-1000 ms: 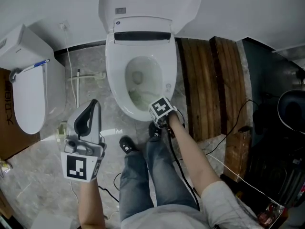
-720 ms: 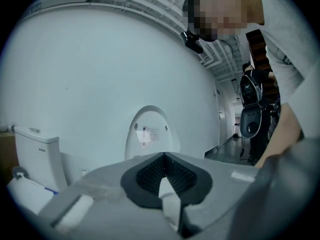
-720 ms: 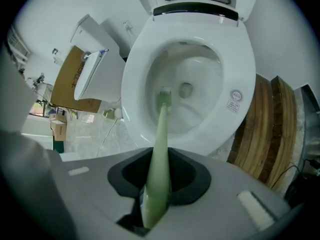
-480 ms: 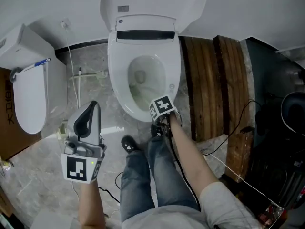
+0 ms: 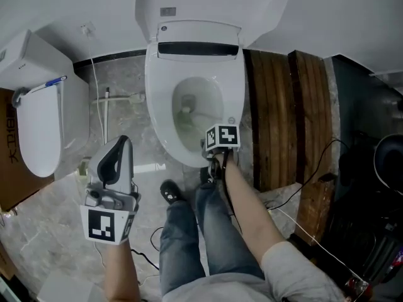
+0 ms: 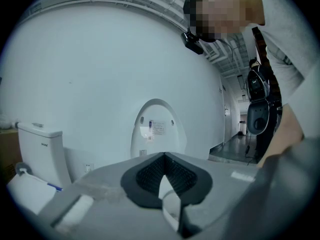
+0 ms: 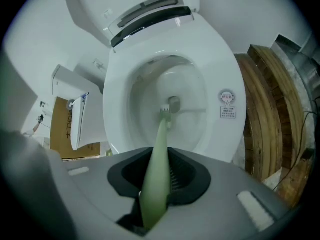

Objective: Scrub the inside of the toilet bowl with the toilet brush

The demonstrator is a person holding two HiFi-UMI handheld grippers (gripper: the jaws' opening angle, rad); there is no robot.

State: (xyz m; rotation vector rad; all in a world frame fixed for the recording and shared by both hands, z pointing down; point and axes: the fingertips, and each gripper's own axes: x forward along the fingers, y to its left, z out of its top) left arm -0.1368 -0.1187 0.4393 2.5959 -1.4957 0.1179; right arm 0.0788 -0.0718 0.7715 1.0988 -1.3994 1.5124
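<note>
The person is standing right at the front of the toilet bowl [image 7: 222,66], feet almost touching its base, and is holding the right gripper [image 7: 159,170] just over the bowl's front rim. Its jaws are clamping the pale green handle of the toilet brush [image 7: 159,146], which is running straight out between the dark pads and down into the bowl. The brush head [image 7: 166,112] is sitting low inside the bowl, right against the drain opening [image 7: 175,103] at the bottom. Nothing else is showing in the bowl besides the brush. The lid [image 5: 208,2] is standing raised at the back of the bowl.

The left gripper [image 6: 164,157] is hanging out to the left of the bowl, clear of the rim, pointing up toward the wall. Its jaws are resting together at the tips and gripping nothing.

Farther left of the bowl, a second toilet [image 5: 39,121] is sitting with its seat lid down, backed by a cardboard box [image 5: 7,150]. To the right of the bowl, dark wooden planks [image 5: 277,112] are lying on the floor, with a thin cable [image 5: 318,153] trailing over them.
</note>
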